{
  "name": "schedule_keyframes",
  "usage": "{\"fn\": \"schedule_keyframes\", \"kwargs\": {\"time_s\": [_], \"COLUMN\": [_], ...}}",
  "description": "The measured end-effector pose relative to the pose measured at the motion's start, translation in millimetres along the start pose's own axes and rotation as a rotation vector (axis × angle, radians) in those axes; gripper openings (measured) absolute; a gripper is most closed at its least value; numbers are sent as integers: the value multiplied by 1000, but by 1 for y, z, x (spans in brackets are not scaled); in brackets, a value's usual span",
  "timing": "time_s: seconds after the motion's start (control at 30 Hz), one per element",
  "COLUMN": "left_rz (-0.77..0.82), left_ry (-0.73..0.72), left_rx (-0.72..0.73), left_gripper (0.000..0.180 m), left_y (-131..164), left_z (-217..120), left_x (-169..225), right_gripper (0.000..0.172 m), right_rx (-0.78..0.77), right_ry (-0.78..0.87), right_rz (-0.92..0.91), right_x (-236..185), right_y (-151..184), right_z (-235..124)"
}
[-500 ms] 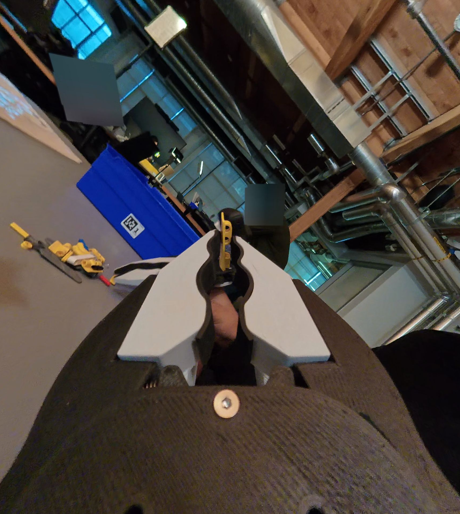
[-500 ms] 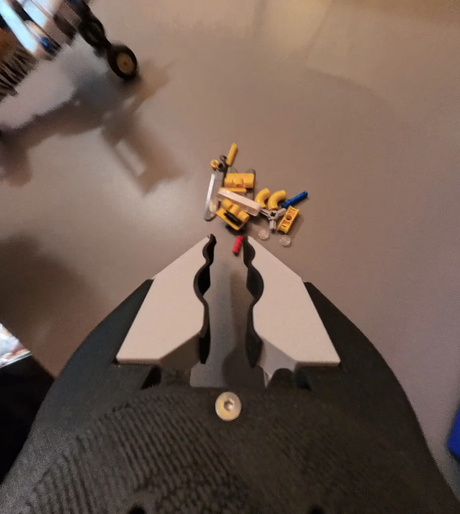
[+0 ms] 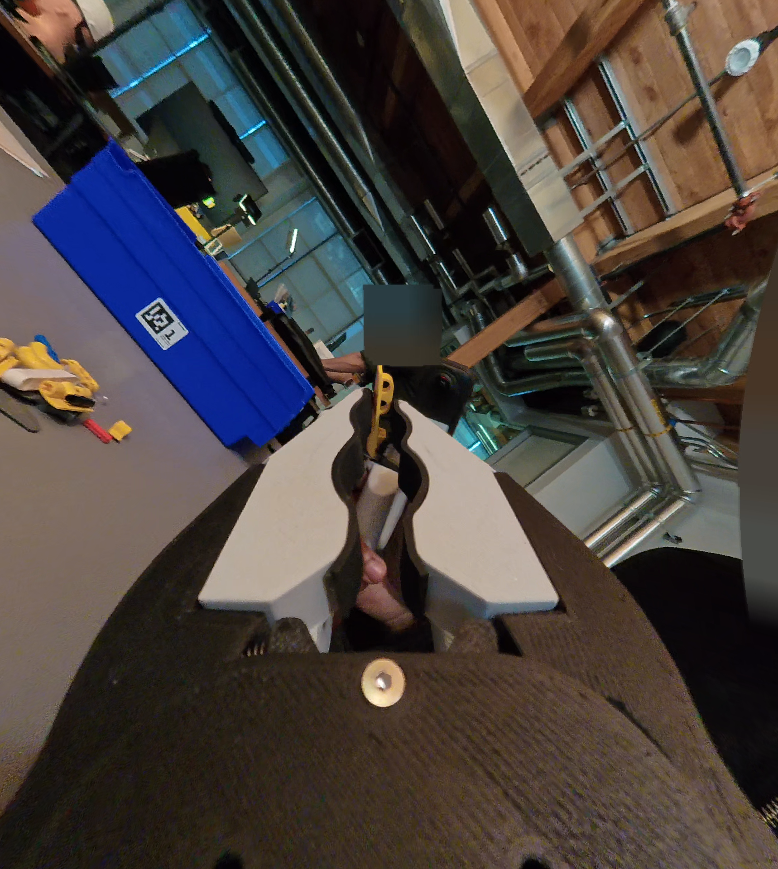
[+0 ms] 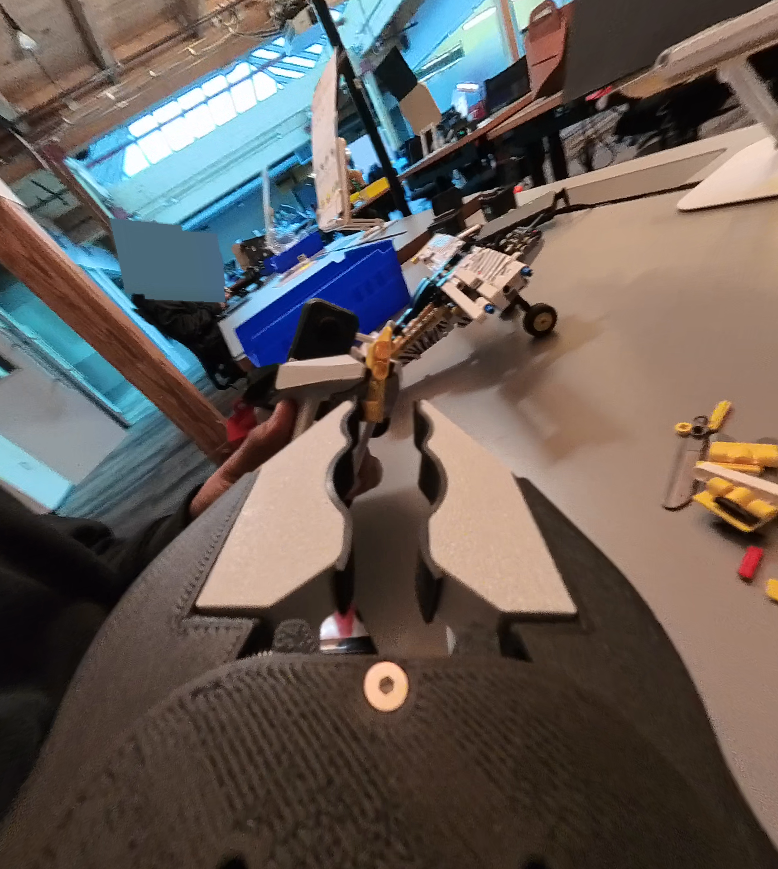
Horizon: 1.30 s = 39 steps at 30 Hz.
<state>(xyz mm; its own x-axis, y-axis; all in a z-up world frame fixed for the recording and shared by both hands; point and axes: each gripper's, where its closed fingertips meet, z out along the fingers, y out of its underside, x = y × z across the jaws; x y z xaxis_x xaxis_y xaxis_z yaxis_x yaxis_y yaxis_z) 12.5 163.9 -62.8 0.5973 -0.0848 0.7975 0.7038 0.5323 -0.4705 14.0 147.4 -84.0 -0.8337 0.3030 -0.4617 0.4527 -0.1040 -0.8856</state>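
My right hand-held gripper (image 4: 385, 414), over the loose bricks before, now gapes empty beside the yellow holed plastic beam (image 3: 383, 402), maybe touching; my left hand-held gripper (image 3: 381, 405) pinches it.

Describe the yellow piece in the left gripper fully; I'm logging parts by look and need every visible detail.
The yellow piece is a thin, flat plastic beam with round holes along it, like a toy building part. It stands on edge between the left gripper's fingertips, which are closed on it, and its holed end sticks out past them. Its lower end reaches back into the gap between the fingers, where a white part sits behind it. The right wrist view shows it held above the grey table.
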Motion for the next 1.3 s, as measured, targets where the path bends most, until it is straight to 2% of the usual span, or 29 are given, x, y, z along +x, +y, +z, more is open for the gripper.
{"fn": "schedule_keyframes", "kwargs": {"time_s": [0.03,0.33,0.53,0.6,0.73,0.8,0.9,1.0,1.13,1.3], "left_rz": [-3,15,46,142,485,627,756,821,932,978], "left_ry": [3,70,47,-61,-366,-482,-628,-832,-1001,-1031], "left_rx": [-1,56,29,-47,-184,-227,-278,-187,-92,-14], "left_gripper": [2,8,8,8,8,6,0,0,0,0], "left_y": [1,-15,-11,-2,3,2,0,-23,-49,-64], "left_z": [1,-11,-9,-8,-11,-15,-23,-39,-58,-65], "left_x": [1,13,12,0,-25,-33,-48,-61,-61,-48], "right_gripper": [6,5,4,6,6,6,6,6,7,35], "right_rx": [-1,140,135,67,-169,-178,-160,-204,-152,-146], "right_ry": [-39,-211,-217,-56,512,633,677,661,662,676], "right_rz": [27,232,246,190,37,84,186,280,275,247], "right_x": [-4,-16,-13,12,105,133,155,162,166,164], "right_y": [1,-19,-20,-11,19,23,30,43,33,31], "right_z": [0,-20,-22,-23,-56,-70,-74,-67,-67,-72]}}
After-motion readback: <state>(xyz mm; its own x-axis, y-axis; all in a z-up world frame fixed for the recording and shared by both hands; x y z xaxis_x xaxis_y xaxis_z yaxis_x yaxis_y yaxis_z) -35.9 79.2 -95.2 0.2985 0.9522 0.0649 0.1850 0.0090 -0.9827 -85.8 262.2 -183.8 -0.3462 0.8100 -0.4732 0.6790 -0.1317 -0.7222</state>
